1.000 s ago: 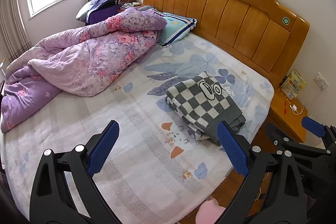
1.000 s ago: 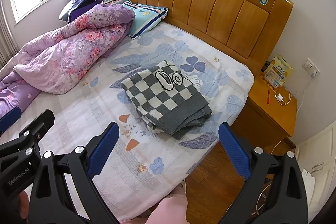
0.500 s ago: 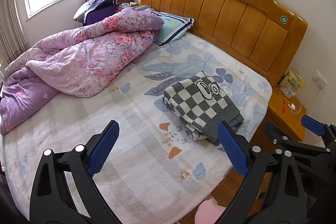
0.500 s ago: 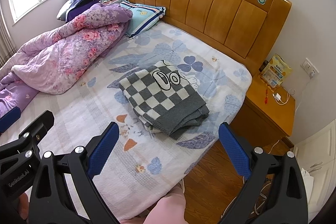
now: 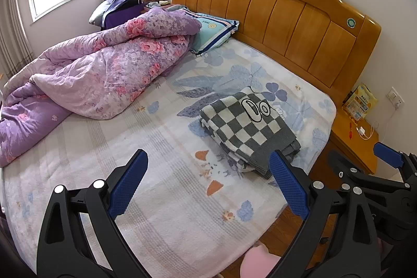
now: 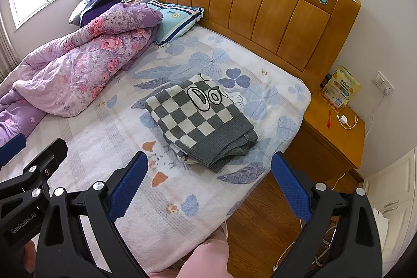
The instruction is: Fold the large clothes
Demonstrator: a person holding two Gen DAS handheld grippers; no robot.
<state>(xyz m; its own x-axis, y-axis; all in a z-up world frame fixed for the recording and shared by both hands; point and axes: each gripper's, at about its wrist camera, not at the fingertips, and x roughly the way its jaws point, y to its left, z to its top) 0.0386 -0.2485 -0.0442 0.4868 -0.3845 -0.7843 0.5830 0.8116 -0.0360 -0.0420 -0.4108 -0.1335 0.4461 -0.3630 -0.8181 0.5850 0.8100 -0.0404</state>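
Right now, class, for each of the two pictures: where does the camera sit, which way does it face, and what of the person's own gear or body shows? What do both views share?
Left wrist: sits on the left gripper, open, facing across the bed toward the headboard; the right gripper shows at right.
Right wrist: sits on the right gripper, open, facing likewise; the left gripper shows at left.
Shared: the folded checkered sweater, purple quilt, nightstand.

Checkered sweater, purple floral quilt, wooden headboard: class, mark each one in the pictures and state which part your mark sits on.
checkered sweater (image 6: 198, 119): right wrist view, middle of the folded top face.
purple floral quilt (image 5: 104, 74): left wrist view, middle of the rumpled heap.
wooden headboard (image 6: 250, 7): right wrist view, a central panel.
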